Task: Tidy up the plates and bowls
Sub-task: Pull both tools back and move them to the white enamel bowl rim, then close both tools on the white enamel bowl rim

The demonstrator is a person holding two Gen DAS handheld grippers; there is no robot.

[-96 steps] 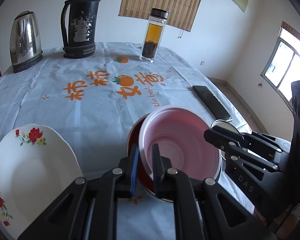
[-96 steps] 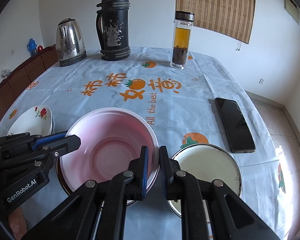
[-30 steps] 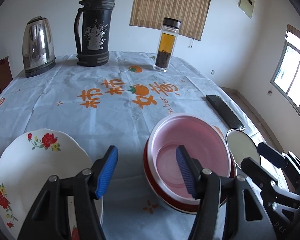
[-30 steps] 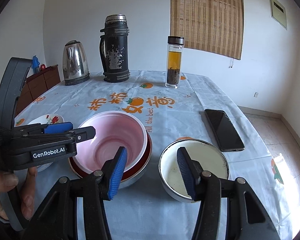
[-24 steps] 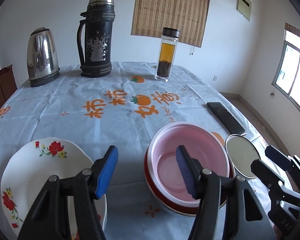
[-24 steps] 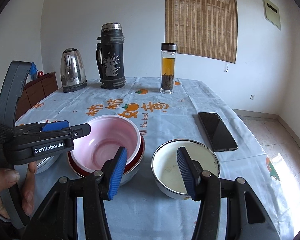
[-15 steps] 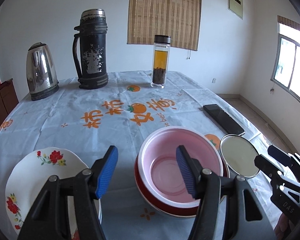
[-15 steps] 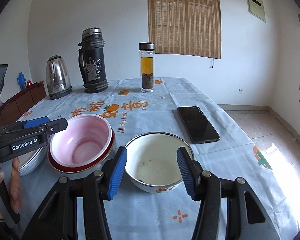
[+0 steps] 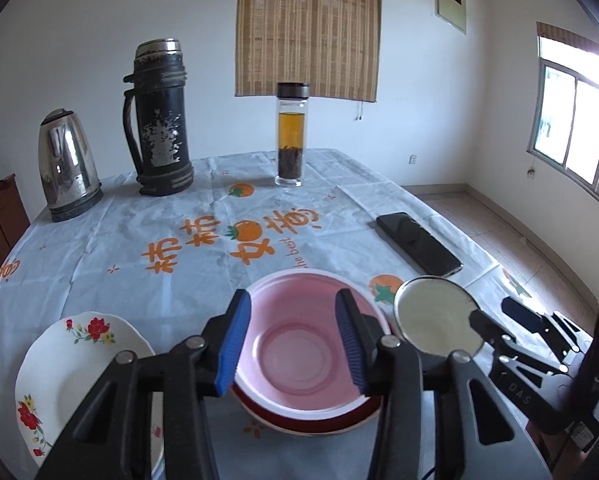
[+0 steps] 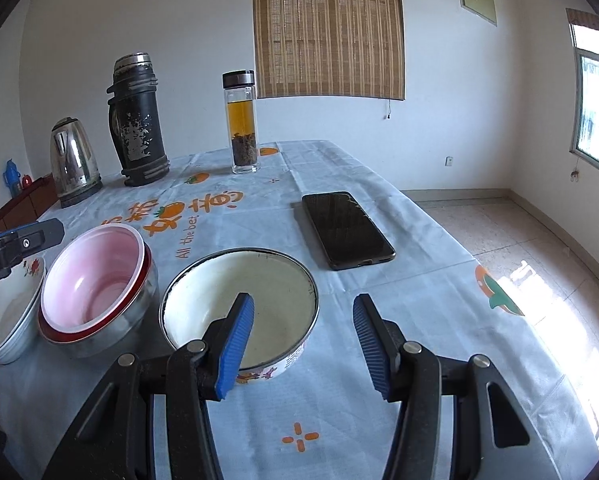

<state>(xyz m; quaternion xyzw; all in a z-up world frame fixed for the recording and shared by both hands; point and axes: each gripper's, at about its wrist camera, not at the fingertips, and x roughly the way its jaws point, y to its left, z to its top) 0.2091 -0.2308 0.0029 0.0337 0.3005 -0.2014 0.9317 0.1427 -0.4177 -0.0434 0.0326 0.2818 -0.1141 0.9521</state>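
At six o'clock the left gripper [image 9: 295, 338] fingers are closing, empty, above the pink bowl [image 9: 299, 354] nested in a red-rimmed bowl [image 10: 99, 336]. At three, right gripper [image 10: 303, 346] fingers gape beside the white enamel bowl [image 10: 275, 280]; floral plates [image 9: 59, 364] at nine.

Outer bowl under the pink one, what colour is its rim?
Red rim on the outer bowl, steel-grey outside; right wrist view shows it best.

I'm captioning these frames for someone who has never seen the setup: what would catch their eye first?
Probably the pink bowl, nested in a red-rimmed metal bowl near the table's front edge, seen between the blue pads of the left tongs, which are closing on nothing. Right of it stands a cream enamel bowl, with the right tongs open above its near side. Then the orange print on the pale tablecloth.
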